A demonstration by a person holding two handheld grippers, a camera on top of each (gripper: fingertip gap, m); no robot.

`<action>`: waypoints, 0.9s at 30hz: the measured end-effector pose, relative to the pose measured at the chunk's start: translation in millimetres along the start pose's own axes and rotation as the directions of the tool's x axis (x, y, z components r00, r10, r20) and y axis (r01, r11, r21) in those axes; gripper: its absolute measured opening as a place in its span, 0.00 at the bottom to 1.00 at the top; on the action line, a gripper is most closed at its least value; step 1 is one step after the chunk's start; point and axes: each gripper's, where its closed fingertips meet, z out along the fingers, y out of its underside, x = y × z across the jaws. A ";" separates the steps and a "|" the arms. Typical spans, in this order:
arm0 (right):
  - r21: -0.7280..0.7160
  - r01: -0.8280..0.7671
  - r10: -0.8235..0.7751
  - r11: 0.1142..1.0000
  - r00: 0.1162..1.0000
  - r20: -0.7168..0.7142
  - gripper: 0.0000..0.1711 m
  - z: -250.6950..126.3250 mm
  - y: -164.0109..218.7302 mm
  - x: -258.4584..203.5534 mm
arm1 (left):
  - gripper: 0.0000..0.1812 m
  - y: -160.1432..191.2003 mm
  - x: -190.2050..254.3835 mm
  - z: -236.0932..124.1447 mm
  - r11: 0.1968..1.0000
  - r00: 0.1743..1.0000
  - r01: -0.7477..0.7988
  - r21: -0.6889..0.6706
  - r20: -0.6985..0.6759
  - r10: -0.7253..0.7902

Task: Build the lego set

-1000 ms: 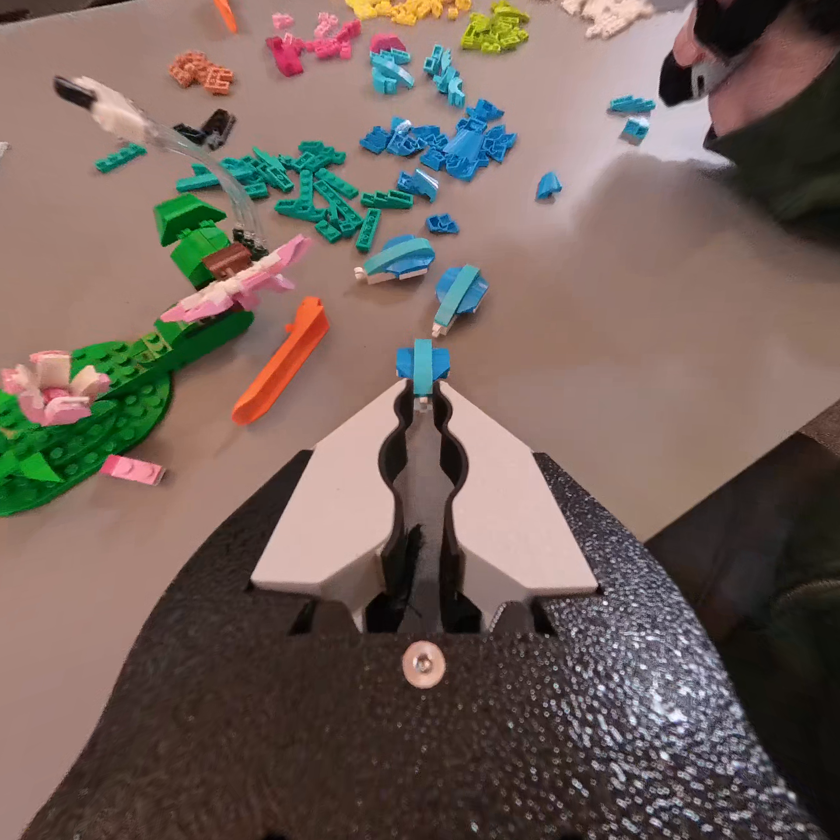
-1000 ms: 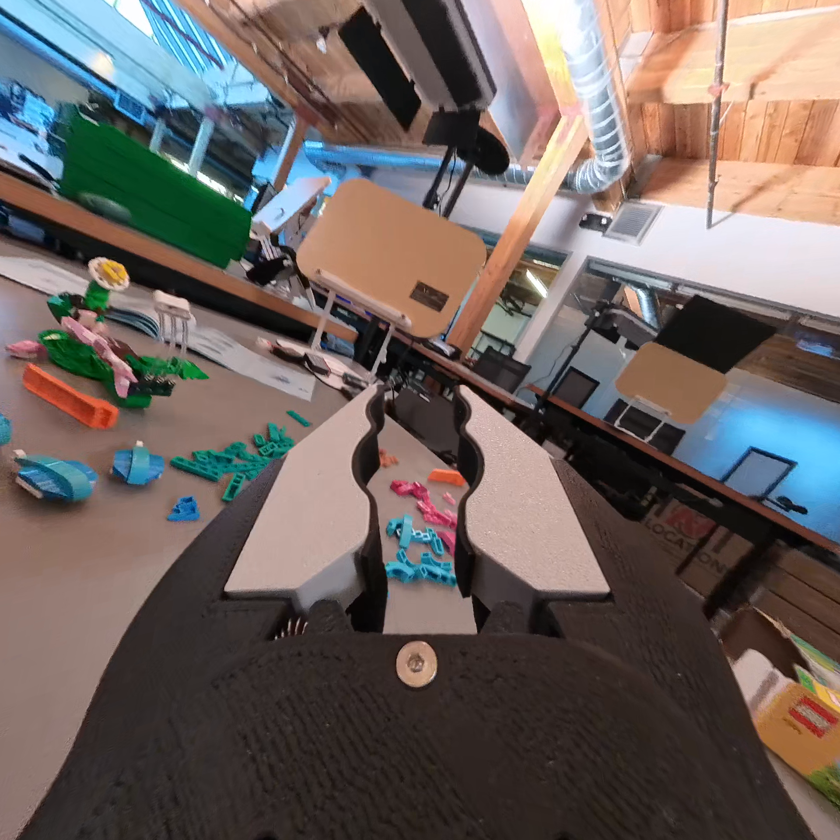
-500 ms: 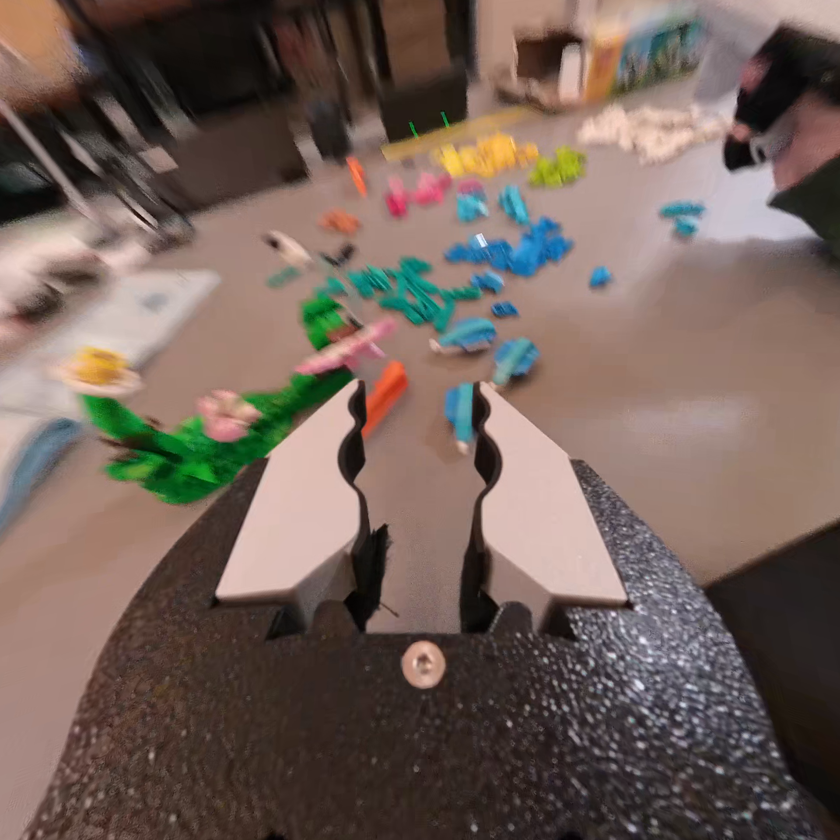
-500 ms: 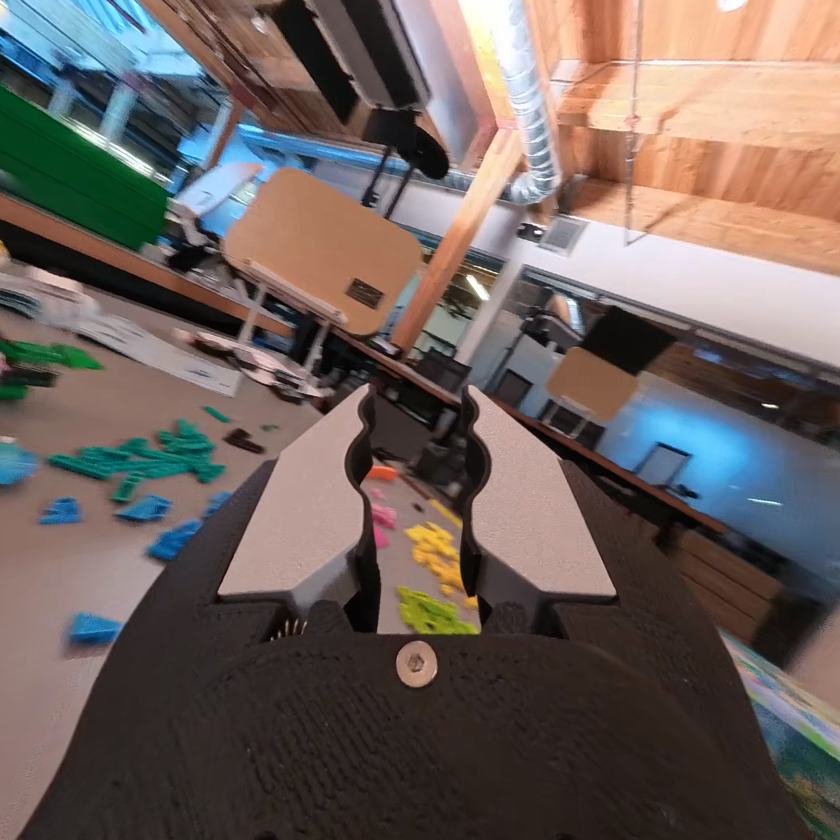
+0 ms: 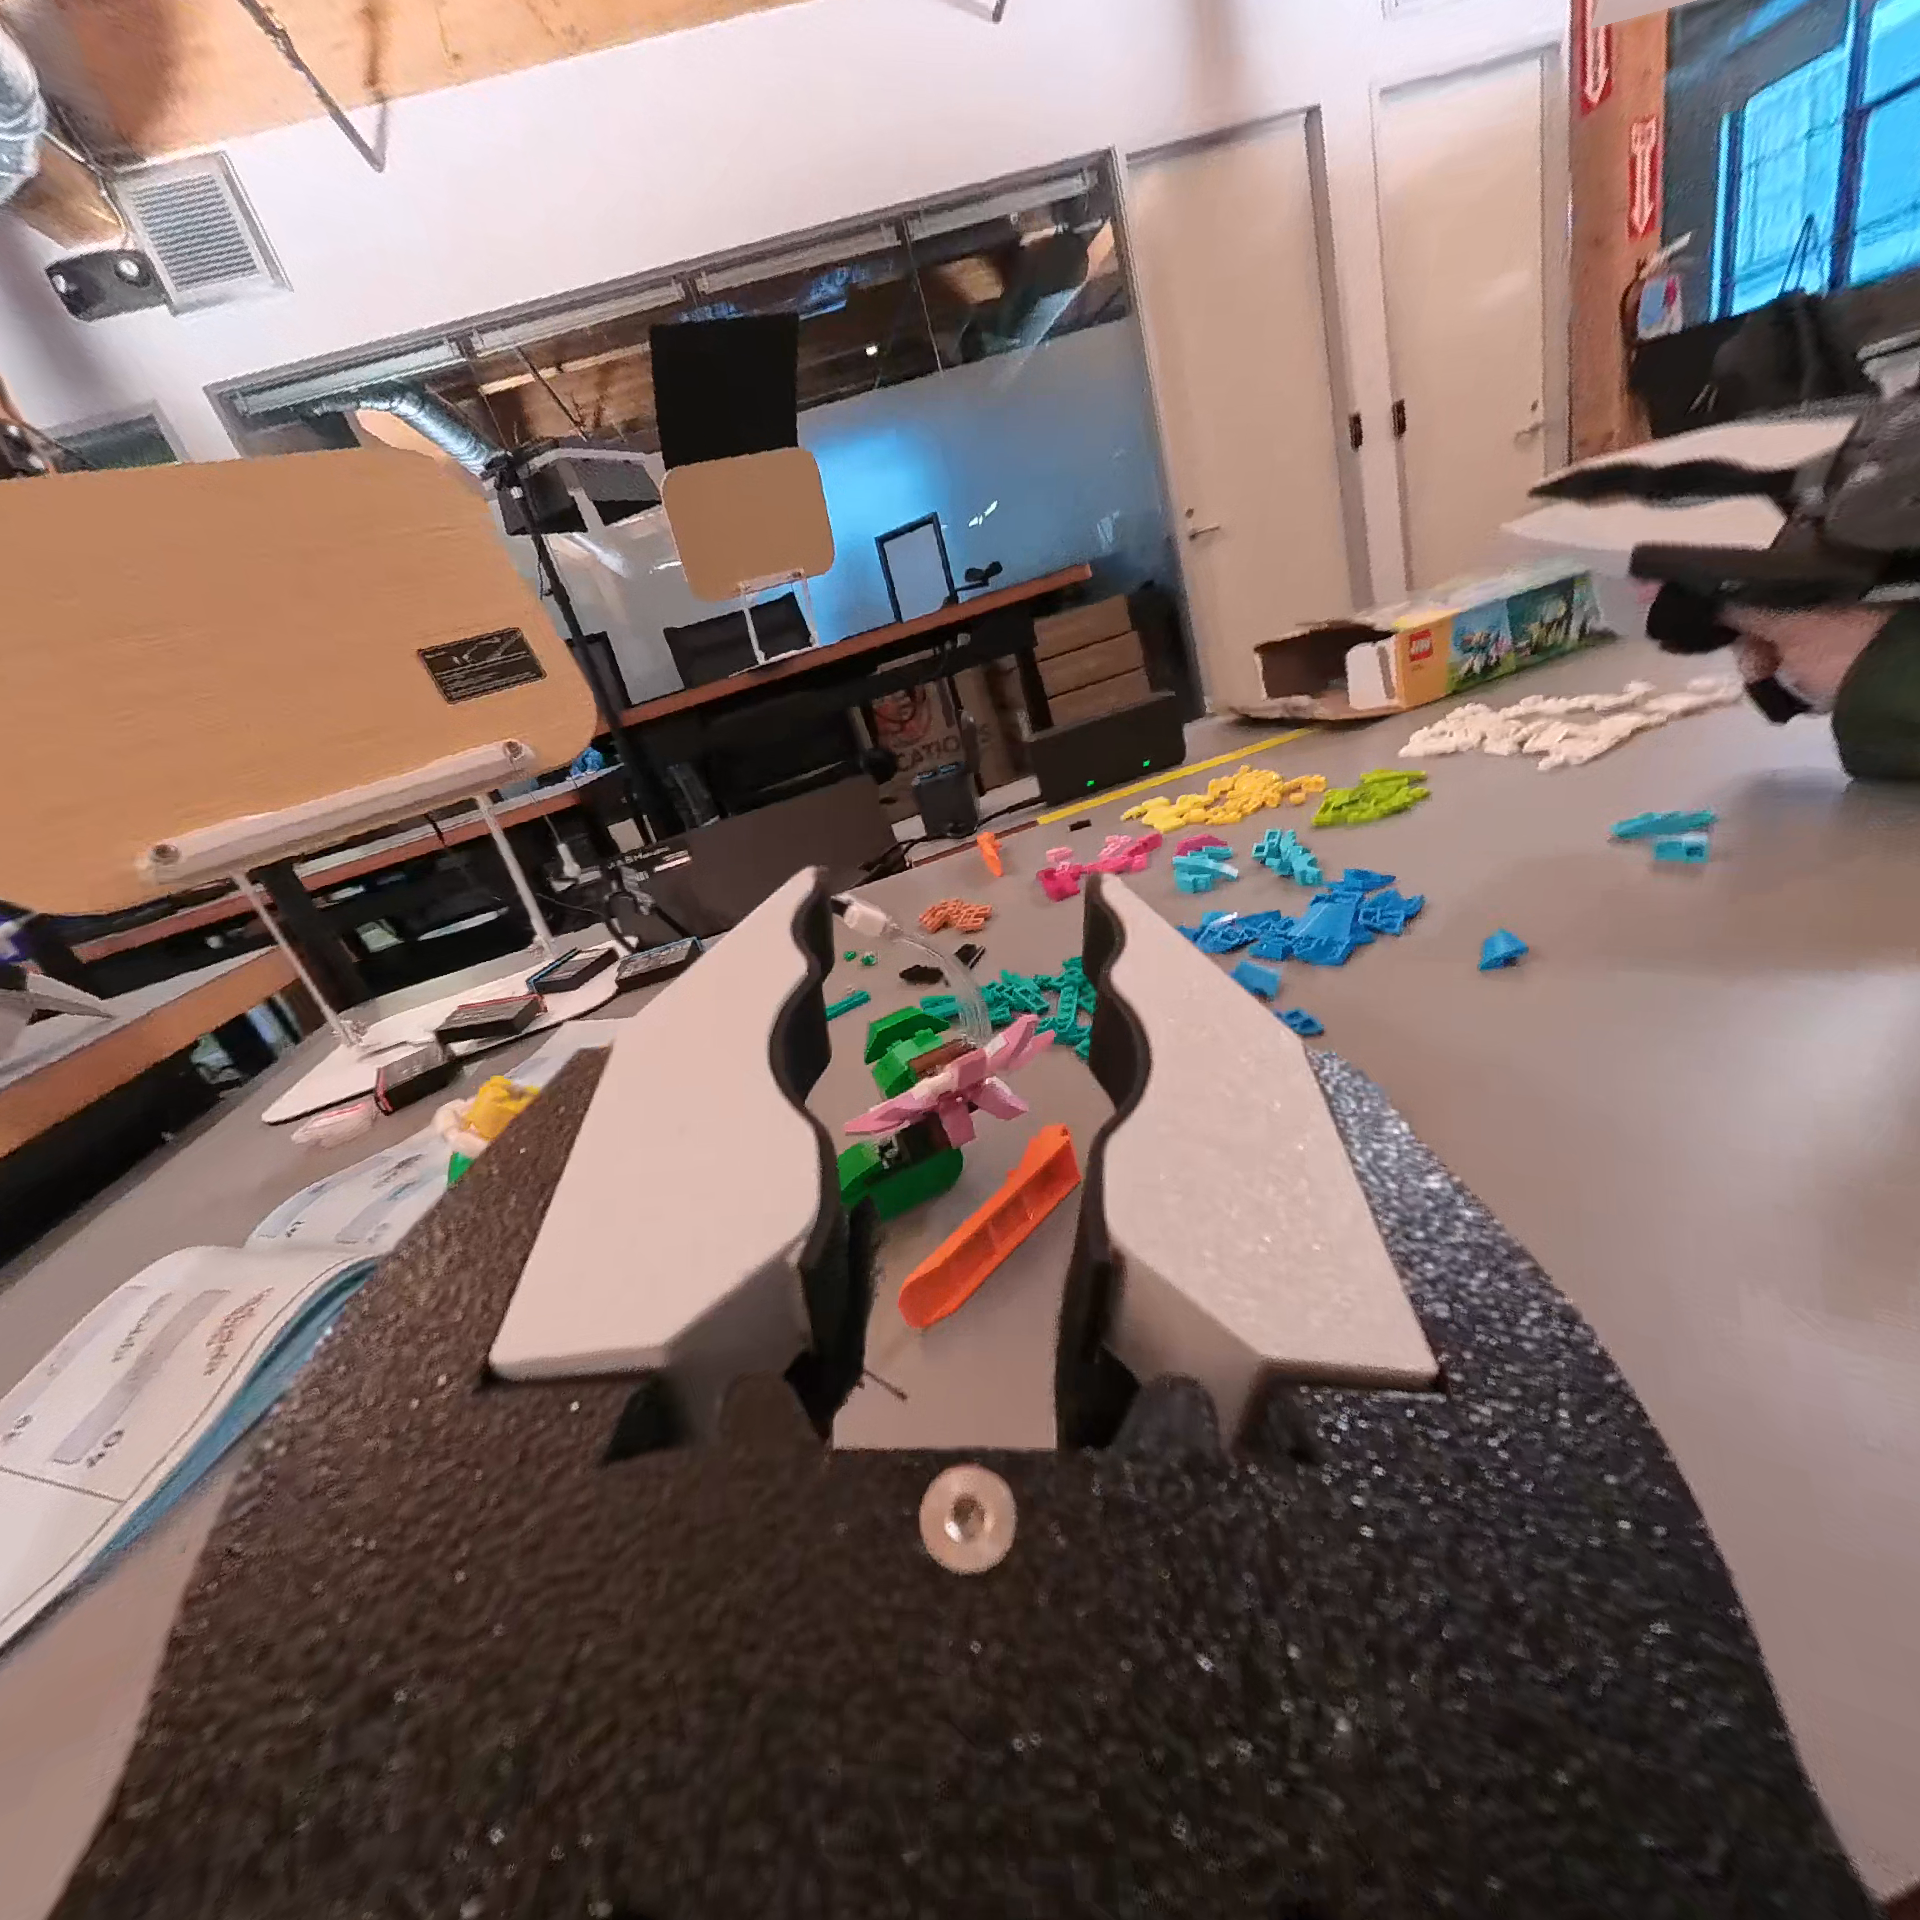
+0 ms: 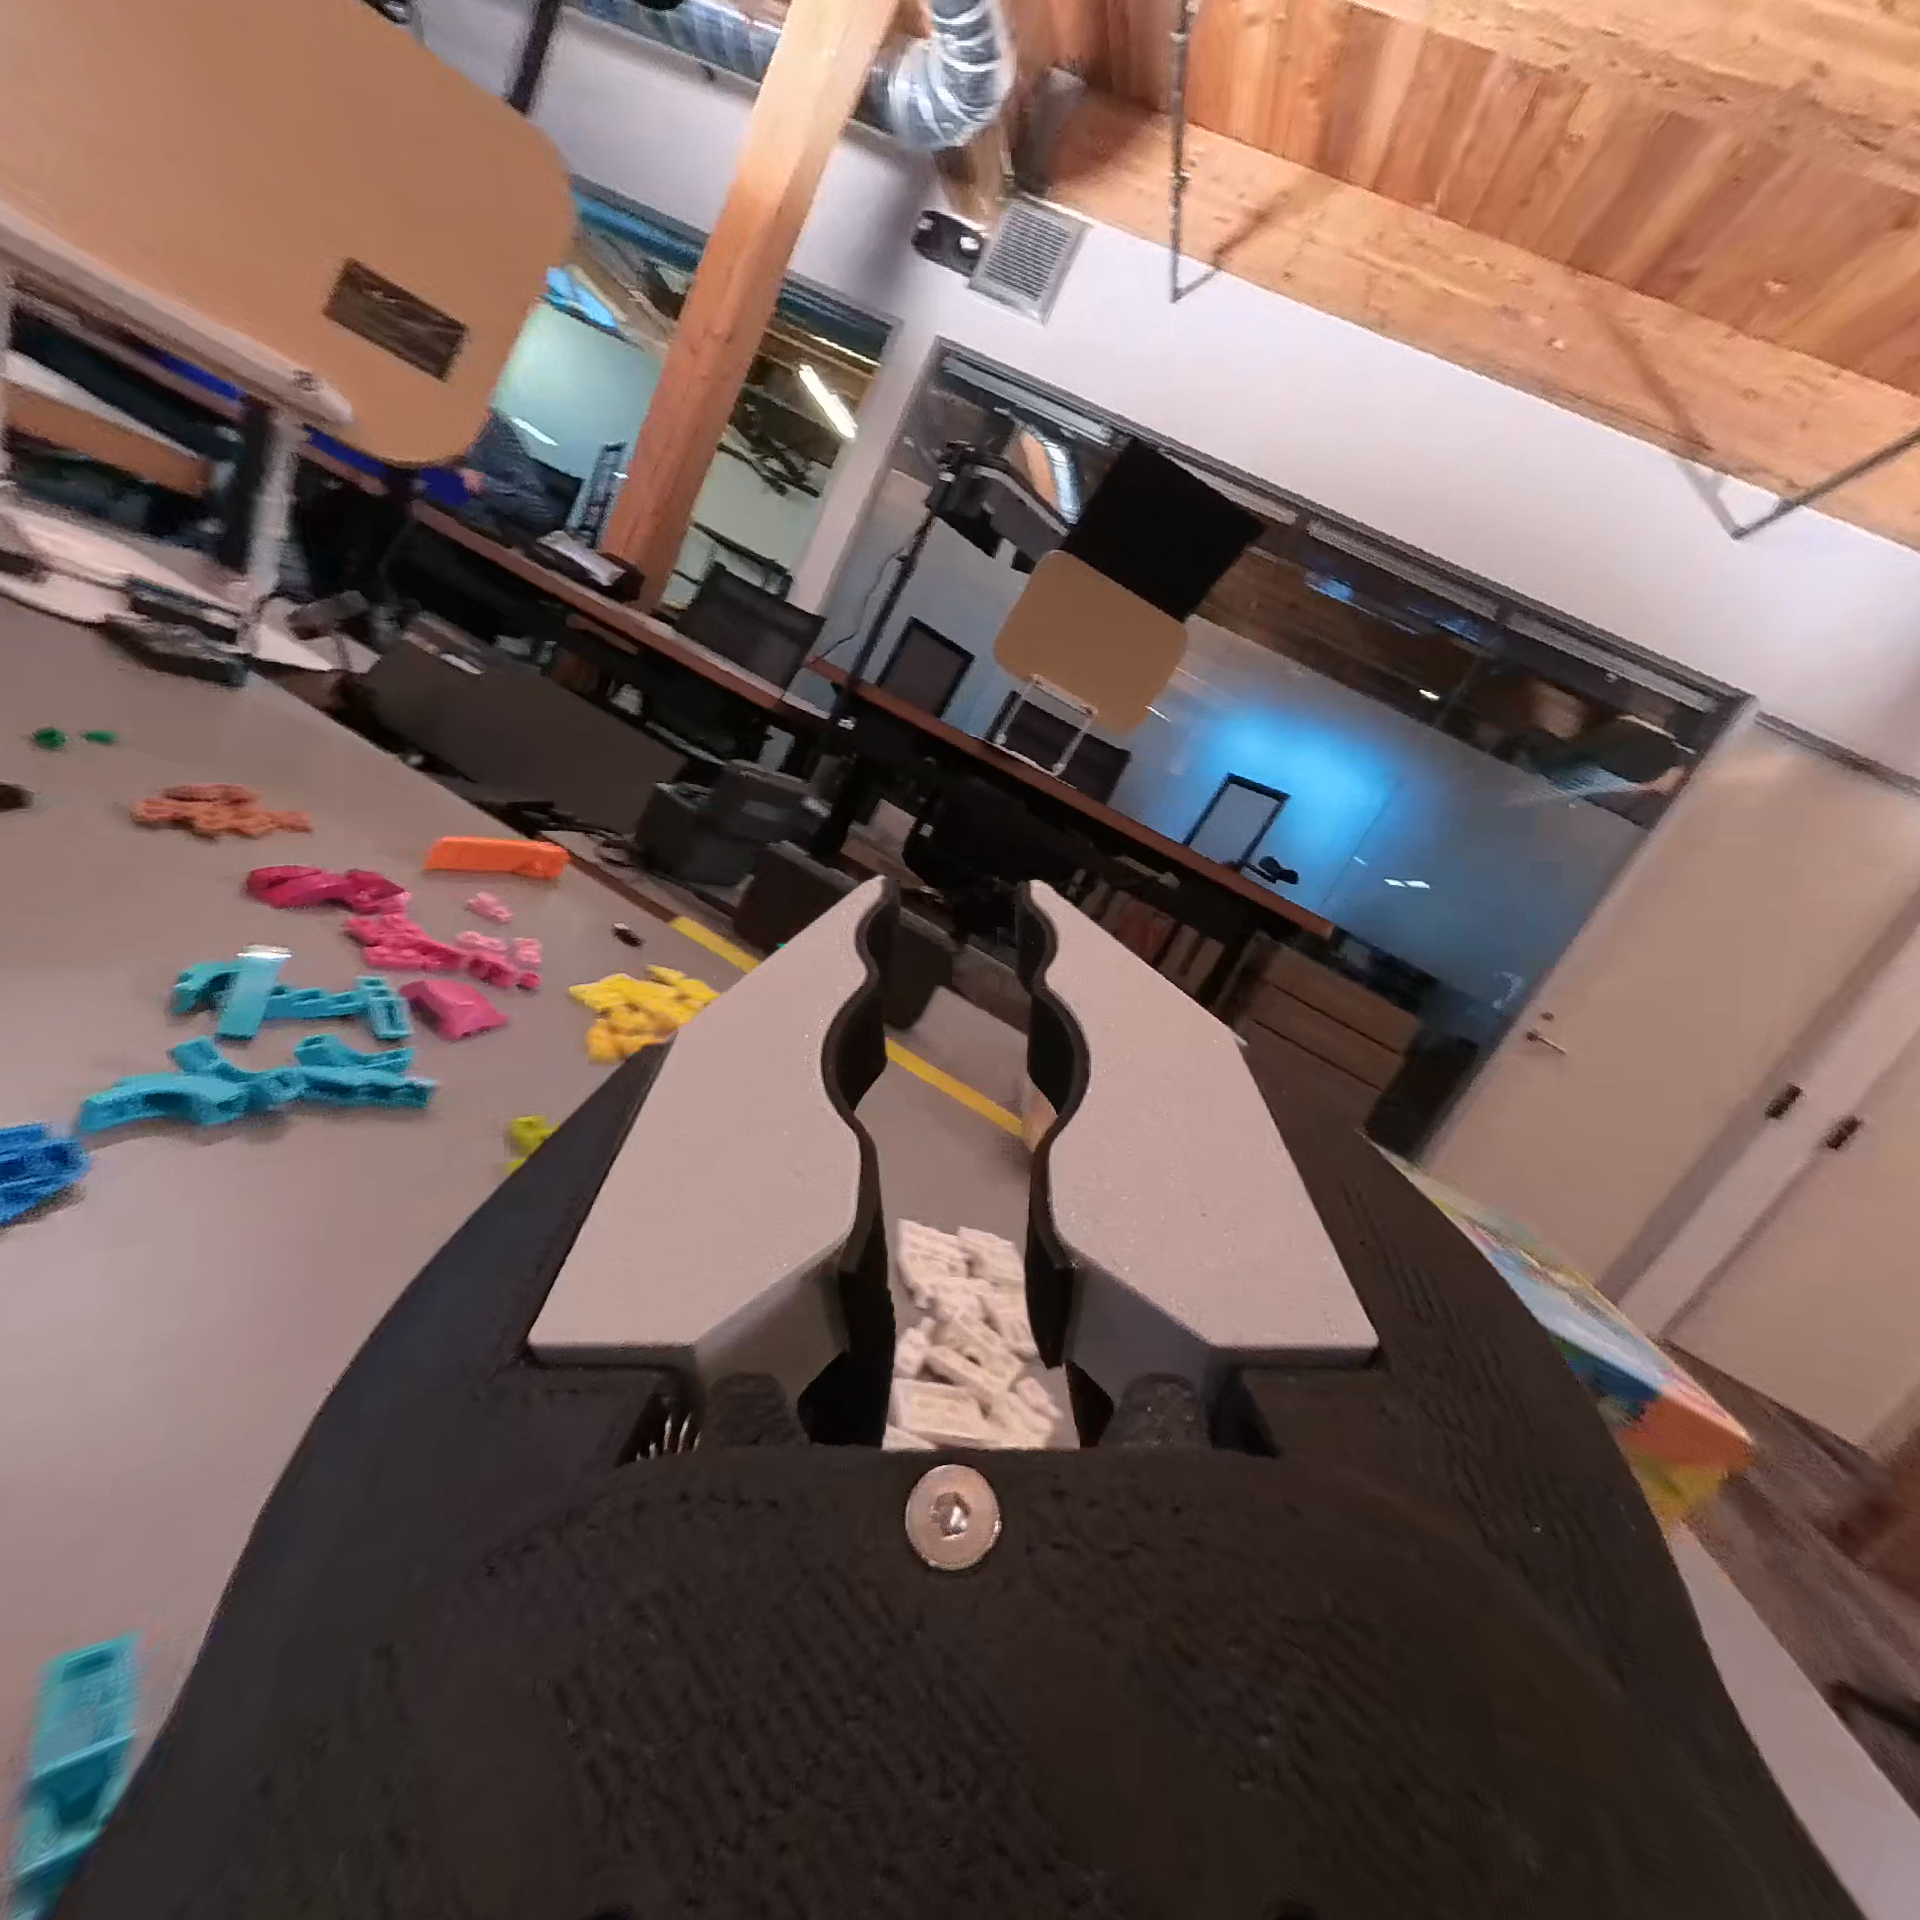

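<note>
Lego pieces lie sorted by colour across the grey table (image 5: 1662, 1091). In the left wrist view, the left gripper (image 5: 956, 894) is raised and tilted, its jaws wide apart and holding nothing. Seen through the gap between its fingers are a partly built green model (image 5: 899, 1169) topped with a pink flower (image 5: 940, 1091), and just beside it, at 4 o'clock, an orange brick separator (image 5: 992, 1226) lying flat. Beyond the model at 12 to 1 o'clock sits a scatter of teal pieces (image 5: 1023, 1003), then a blue pile (image 5: 1314, 925) at 2 o'clock. Farther back are pink pieces (image 5: 1096, 860), yellow pieces (image 5: 1216, 802), lime pieces (image 5: 1371, 795) and a white pile (image 5: 1558, 722) at the far right. An open instruction booklet (image 5: 156, 1361) lies at 9 o'clock, partly behind the gripper body. The lego box (image 5: 1434, 649) lies on its side at the table's far edge. At 3 o'clock, the right gripper (image 5: 1662, 499) shows above the table, in a person's gloved hand (image 5: 1756, 634).

In the right wrist view, the right gripper (image 6: 956, 914) has its jaws apart and empty, pointing up towards the room. The white pile (image 6: 961, 1340) shows low between its fingers. To its left, at 9 to 10 o'clock, lie turquoise pieces (image 6: 270, 1049), pink pieces (image 6: 416, 935), yellow pieces (image 6: 639, 1013) and a second orange piece (image 6: 497, 855).
</note>
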 end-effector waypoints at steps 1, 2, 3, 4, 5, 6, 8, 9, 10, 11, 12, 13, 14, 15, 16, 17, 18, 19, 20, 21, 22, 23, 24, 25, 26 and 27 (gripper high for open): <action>-0.006 -0.012 0.011 1.000 0.999 -0.032 0.11 1.1 4.1 10.6 | 0.25 -1.4 -3.1 -1.1 1.000 1.000 0.022 0.013 0.004 -0.022; -0.012 -0.030 0.029 0.999 0.998 -0.062 0.12 2.0 8.7 20.9 | 0.25 -2.2 -6.1 -1.6 0.999 0.999 0.039 0.022 0.010 -0.040; -0.019 -0.051 0.050 0.998 0.995 -0.091 0.12 2.7 13.5 31.1 | 0.25 -2.2 -7.9 -1.7 0.998 0.998 0.056 0.024 0.010 -0.056; -0.025 -0.072 0.068 0.997 0.991 -0.117 0.12 2.9 17.7 40.4 | 0.25 -1.8 -8.4 -1.5 0.997 0.998 0.068 0.022 0.005 -0.068; -0.026 -0.091 0.087 0.996 0.987 -0.138 0.11 2.7 20.3 48.0 | 0.25 -1.6 -9.2 -1.5 0.997 0.997 0.077 0.022 0.005 -0.077; -0.022 -0.106 0.102 0.994 0.984 -0.149 0.11 2.6 21.4 53.1 | 0.24 -1.7 -10.5 -1.7 0.996 0.996 0.085 0.024 0.009 -0.085; -0.012 -0.109 0.106 0.994 0.983 -0.151 0.11 2.9 19.5 57.0 | 0.24 -4.3 -8.1 -1.5 0.988 0.989 0.149 0.037 -0.014 -0.149; -0.009 -0.086 0.084 0.996 0.987 -0.135 0.11 3.6 17.0 54.1 | 0.26 -6.2 -5.0 -0.9 0.976 0.977 0.213 0.043 -0.038 -0.212; -0.008 -0.045 0.043 0.999 0.992 -0.115 0.11 4.5 14.5 48.7 | 0.28 -8.0 -1.2 -0.2 0.960 0.960 0.277 0.046 -0.064 -0.274; -0.009 -0.005 0.004 1.000 0.996 -0.092 0.10 5.7 12.6 41.6 | 0.29 -9.5 2.6 0.4 0.949 0.948 0.312 0.049 -0.086 -0.307; -0.010 0.028 -0.029 1.000 0.997 -0.065 0.10 7.0 11.1 33.7 | 0.29 -10.7 5.4 0.4 0.949 0.948 0.310 0.052 -0.094 -0.304; -0.009 0.056 -0.056 0.998 0.998 -0.043 0.10 8.2 9.8 27.1 | 0.28 -11.4 7.1 0.0 0.955 0.954 0.291 0.056 -0.093 -0.285; -0.007 0.075 -0.075 0.997 0.997 -0.028 0.10 8.9 8.6 22.6 | 0.28 -12.4 9.1 -0.4 0.958 0.957 0.279 0.060 -0.099 -0.272; -0.005 0.082 -0.082 0.997 0.996 -0.019 0.09 9.1 7.8 19.9 | 0.28 -12.5 9.9 -0.6 0.959 0.958 0.276 0.060 -0.103 -0.269; -0.003 0.081 -0.081 0.997 0.997 -0.016 0.09 9.2 7.2 19.1 | 0.27 -12.1 9.4 -0.3 0.958 0.956 0.282 0.058 -0.103 -0.276; -0.001 0.075 -0.075 0.997 0.997 -0.016 0.09 9.0 6.9 19.8 | 0.27 -11.4 7.6 0.1 0.954 0.952 0.295 0.055 -0.099 -0.289; -0.002 0.065 -0.065 0.998 0.998 -0.021 0.09 8.7 6.9 21.3 | 0.27 -10.7 5.0 0.3 0.950 0.949 0.307 0.055 -0.088 -0.302; -0.003 0.054 -0.054 0.999 0.998 -0.026 0.09 8.5 7.3 23.0 | 0.28 -10.2 3.1 0.3 0.947 0.947 0.317 0.055 -0.080 -0.312; -0.005 0.045 -0.045 0.999 0.999 -0.030 0.09 8.4 8.1 24.5 | 0.30 -9.9 2.2 0.5 0.945 0.945 0.323 0.055 -0.078 -0.318; -0.009 0.038 -0.039 0.999 0.999 -0.033 0.09 8.5 8.9 25.6 | 0.31 -10.0 1.7 0.4 0.944 0.944 0.326 0.056 -0.076 -0.321; -0.012 0.034 -0.034 0.999 0.999 -0.035 0.09 8.6 9.8 26.3 | 0.31 -10.1 1.6 0.2 0.943 0.944 0.327 0.057 -0.076 -0.322; -0.013 0.031 -0.032 0.999 0.999 -0.036 0.09 8.6 10.2 26.6 | 0.31 -10.4 2.2 0.2 0.943 0.943 0.328 0.059 -0.078 -0.323; -0.014 0.031 -0.032 0.999 0.999 -0.036 0.09 8.6 10.4 26.5 | 0.31 -10.6 3.1 0.2 0.943 0.943 0.327 0.058 -0.080 -0.322; -0.015 0.033 -0.033 0.999 0.999 -0.034 0.09 8.7 10.6 26.2 | 0.32 -10.5 3.6 0.3 0.944 0.944 0.324 0.057 -0.081 -0.319; -0.016 0.035 -0.035 0.999 0.999 -0.033 0.09 8.9 10.9 25.7 | 0.31 -10.4 4.1 0.4 0.945 0.945 0.322 0.055 -0.083 -0.317; -0.017 0.037 -0.037 0.999 0.999 -0.032 0.09 9.0 11.1 25.3 | 0.31 -10.3 4.4 0.5 0.945 0.945 0.322 0.054 -0.085 -0.317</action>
